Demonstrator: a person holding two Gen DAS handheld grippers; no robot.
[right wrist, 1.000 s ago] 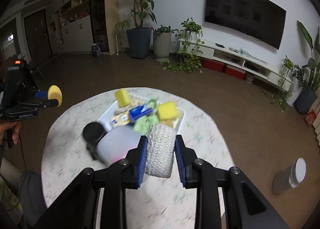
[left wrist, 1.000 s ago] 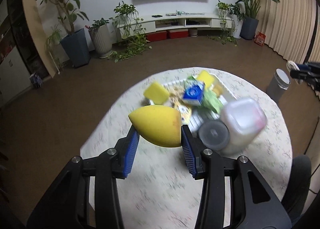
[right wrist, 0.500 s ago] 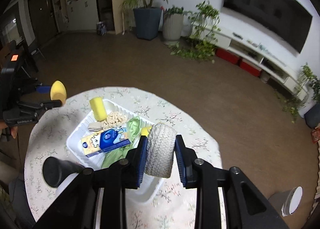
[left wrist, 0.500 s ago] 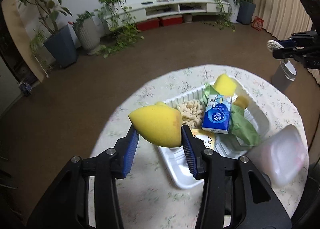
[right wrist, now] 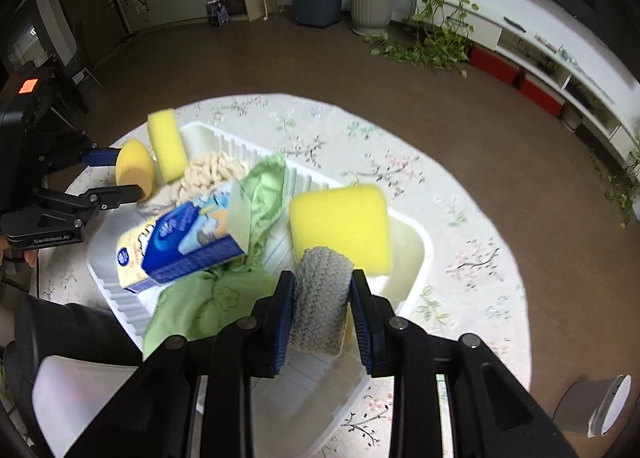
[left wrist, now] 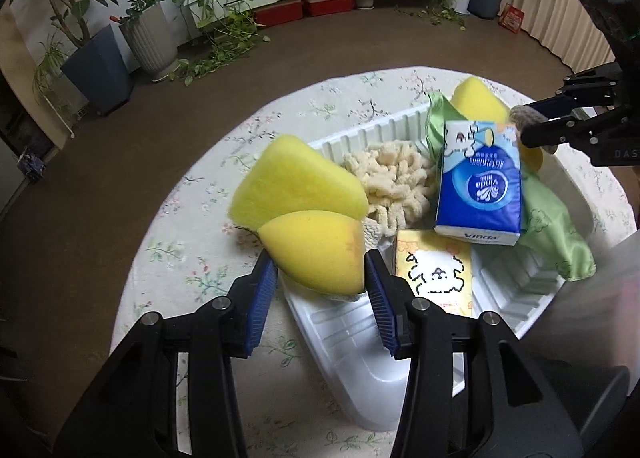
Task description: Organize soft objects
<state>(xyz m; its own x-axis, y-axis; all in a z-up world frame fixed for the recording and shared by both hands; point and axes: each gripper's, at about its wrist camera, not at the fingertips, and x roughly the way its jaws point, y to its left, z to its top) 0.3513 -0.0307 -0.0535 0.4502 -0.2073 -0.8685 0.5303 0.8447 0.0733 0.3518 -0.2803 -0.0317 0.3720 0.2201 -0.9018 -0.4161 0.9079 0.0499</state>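
Observation:
My left gripper [left wrist: 320, 272] is shut on a yellow egg-shaped sponge [left wrist: 316, 246] just above the near left corner of the white ribbed tray [left wrist: 348, 342]. My right gripper [right wrist: 322, 282] is shut on a grey-white knitted roll [right wrist: 320, 298] over the tray's other end, next to a square yellow sponge [right wrist: 340, 226]. The tray holds a yellow wedge sponge [left wrist: 292, 186], a cream chenille cloth [left wrist: 392, 182], a blue tissue pack [left wrist: 480, 186], a yellow tissue pack [left wrist: 434, 270] and a green cloth [left wrist: 552, 226].
The tray sits on a round table with a floral cloth [left wrist: 192, 258]. A translucent plastic container [right wrist: 80, 390] stands blurred at the near edge. A grey bin [right wrist: 592, 410] stands on the brown floor beside the table. Potted plants line the far wall.
Both grippers have come down and closer to the tray, each keeping its object. The tray and its contents now fill much more of both views.

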